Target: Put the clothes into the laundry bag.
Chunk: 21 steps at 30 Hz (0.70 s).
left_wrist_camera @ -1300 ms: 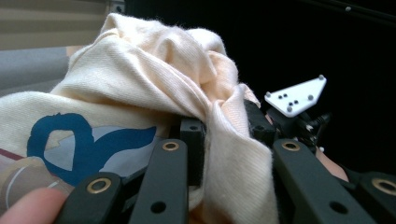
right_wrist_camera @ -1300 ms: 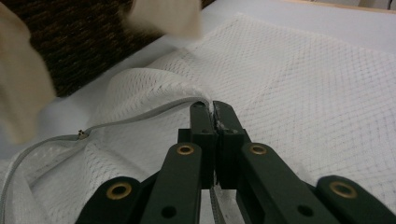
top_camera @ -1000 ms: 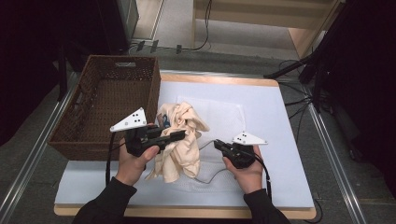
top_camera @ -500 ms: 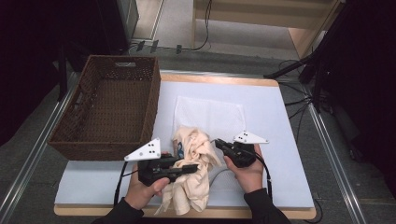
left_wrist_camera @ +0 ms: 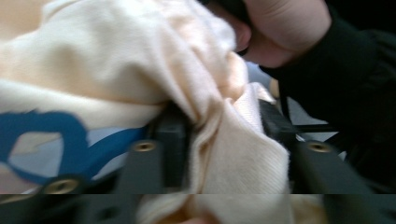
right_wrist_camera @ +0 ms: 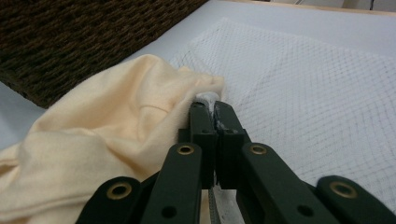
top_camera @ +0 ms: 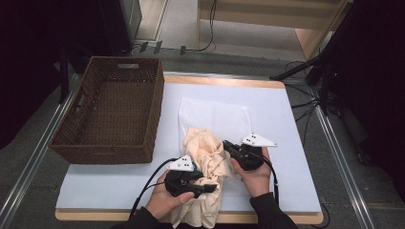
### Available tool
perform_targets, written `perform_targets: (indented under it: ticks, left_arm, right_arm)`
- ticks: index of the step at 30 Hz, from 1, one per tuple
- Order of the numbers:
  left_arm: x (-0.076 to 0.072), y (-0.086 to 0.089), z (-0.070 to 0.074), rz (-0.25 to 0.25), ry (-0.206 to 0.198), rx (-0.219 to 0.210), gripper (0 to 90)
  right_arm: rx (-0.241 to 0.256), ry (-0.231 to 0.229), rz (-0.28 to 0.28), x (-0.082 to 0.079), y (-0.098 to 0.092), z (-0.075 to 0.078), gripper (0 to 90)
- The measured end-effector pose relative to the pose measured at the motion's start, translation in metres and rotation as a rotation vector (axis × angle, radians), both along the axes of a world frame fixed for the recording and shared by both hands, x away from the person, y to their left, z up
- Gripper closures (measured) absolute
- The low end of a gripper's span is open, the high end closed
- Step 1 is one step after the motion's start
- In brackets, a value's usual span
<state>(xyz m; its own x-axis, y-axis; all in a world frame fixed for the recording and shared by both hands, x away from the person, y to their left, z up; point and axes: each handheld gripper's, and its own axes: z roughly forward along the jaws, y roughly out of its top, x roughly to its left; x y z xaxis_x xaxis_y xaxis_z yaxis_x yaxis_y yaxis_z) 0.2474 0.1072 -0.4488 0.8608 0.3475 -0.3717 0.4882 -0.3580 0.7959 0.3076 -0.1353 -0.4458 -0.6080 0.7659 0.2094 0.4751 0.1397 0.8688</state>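
Both grippers have drawn nearer, dragging the cream garment toward the table's near edge, partly off the white mesh sheet. A wicker basket stands well apart at far left. The left gripper pinches a fold of the garment; its own view adds a blue print. The right gripper has its jaws together, clamped on thin mesh at the garment's edge.

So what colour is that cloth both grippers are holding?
The cloth is pale cream-peach, with a blue print on one part; the left gripper view shows it best.
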Motion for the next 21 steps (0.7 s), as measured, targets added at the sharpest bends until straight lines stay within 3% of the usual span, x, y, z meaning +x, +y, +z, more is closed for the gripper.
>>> perform_targets:
  ticks: [4, 5, 8, 11, 13, 15, 16, 18, 20, 21]
  left_arm:
    - [-0.009, 0.011, 0.022, 0.048, -0.096, -0.01, 16.2]
    - [-0.009, 0.014, 0.026, 0.072, -0.106, -0.017, 14.1]
    - [0.001, 0.031, 0.04, 0.212, -0.125, -0.053, 10.9]
    - [0.019, 0.027, 0.039, 0.356, -0.103, 0.047, 13.6]
    - [0.032, 0.02, 0.032, 0.397, -0.064, 0.089, 15.5]
    - [0.043, 0.012, 0.022, 0.442, -0.01, 0.123, 27.6]
    - [0.047, 0.01, 0.018, 0.448, 0.008, 0.116, 35.7]
    - [0.051, 0.005, 0.015, 0.405, 0.049, 0.097, 62.8]
    - [0.051, 0.001, 0.014, 0.336, 0.075, 0.066, 81.3]
    - [0.051, -0.001, 0.014, 0.306, 0.077, 0.058, 85.8]
  right_arm:
    - [0.004, -0.002, -0.002, 0.0, -0.002, 0.001, 89.1]
    - [0.003, -0.004, -0.002, 0.0, -0.002, 0.001, 89.1]
    - [0.005, -0.005, 0.0, -0.001, -0.003, 0.002, 89.1]
    - [0.005, -0.004, 0.002, -0.001, -0.003, 0.002, 89.1]
    - [0.006, -0.004, 0.004, -0.002, -0.003, 0.003, 89.1]
    - [0.005, -0.005, 0.004, -0.002, -0.003, 0.003, 89.1]
    - [0.005, -0.006, 0.006, -0.002, -0.002, 0.003, 89.1]
    - [0.005, -0.005, 0.007, -0.002, -0.001, 0.003, 89.1]
    - [0.005, -0.004, 0.01, -0.002, -0.001, 0.002, 89.1]
    - [0.004, -0.005, 0.01, -0.001, -0.002, 0.001, 89.1]
